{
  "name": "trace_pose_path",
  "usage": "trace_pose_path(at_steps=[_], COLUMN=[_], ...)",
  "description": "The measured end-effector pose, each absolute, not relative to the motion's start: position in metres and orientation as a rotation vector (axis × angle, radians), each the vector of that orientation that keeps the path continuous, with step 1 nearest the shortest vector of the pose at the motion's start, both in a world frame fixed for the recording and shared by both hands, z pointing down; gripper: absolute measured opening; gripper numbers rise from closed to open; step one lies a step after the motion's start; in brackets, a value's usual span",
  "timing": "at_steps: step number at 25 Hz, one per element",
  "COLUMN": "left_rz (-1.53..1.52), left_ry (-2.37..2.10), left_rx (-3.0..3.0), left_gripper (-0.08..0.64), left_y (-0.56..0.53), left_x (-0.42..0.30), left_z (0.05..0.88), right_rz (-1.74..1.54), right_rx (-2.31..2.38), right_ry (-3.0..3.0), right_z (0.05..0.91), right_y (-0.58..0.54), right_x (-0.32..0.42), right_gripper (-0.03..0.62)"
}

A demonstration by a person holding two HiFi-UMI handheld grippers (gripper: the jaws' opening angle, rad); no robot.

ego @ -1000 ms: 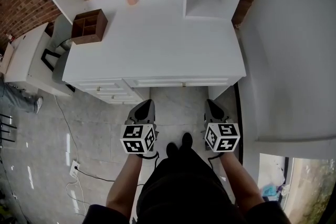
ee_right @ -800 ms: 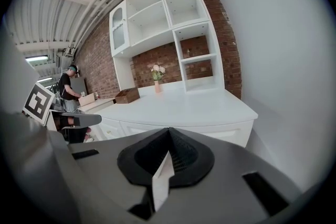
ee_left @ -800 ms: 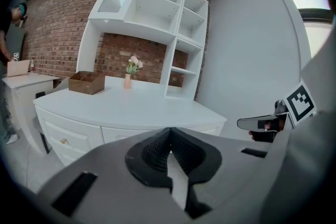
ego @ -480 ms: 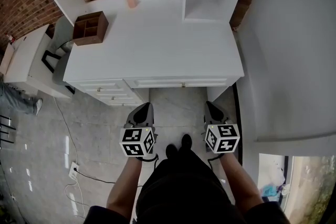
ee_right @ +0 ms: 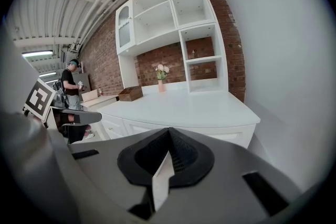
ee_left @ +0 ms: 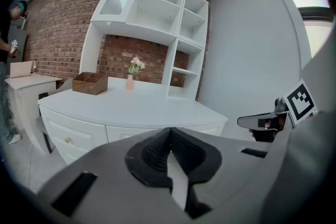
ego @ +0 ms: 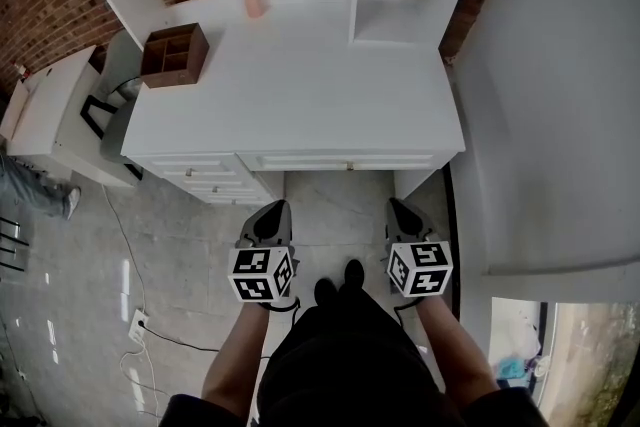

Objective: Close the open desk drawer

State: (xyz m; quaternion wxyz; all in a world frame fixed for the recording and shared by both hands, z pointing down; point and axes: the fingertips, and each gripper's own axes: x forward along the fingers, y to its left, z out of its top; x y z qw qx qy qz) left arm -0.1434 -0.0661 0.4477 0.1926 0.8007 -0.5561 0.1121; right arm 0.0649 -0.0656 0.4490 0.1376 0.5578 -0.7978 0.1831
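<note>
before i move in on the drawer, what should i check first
1. Left gripper empty, jaws together: ok.
2. Right gripper empty, jaws together: ok.
3. Both grippers short of the desk front, touching nothing: ok.
4. Which drawer stands open: cannot tell. The centre drawer looks about flush with the desk edge, and the left drawer stack is seen too steeply to judge.
5. Wooden organizer and flower vase sit well back from the front edge, out of the way: ok.
</note>
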Motion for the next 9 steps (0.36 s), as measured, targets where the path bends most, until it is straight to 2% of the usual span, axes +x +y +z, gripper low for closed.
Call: trace_pose_path(at_steps=[9], left_rz=[0.316], left_ry=[-1.560], left_rx=[2.239], left_gripper=[0.009], left_y=[-0.077], left_x=[-0.142], left_z=[0.452], right_rz=[0.532], right_rx=[1.583], right_ry=[-2.323], right_z=[0.452], right_y=[-0.077], right_x=[0.060], right_gripper=[0.005])
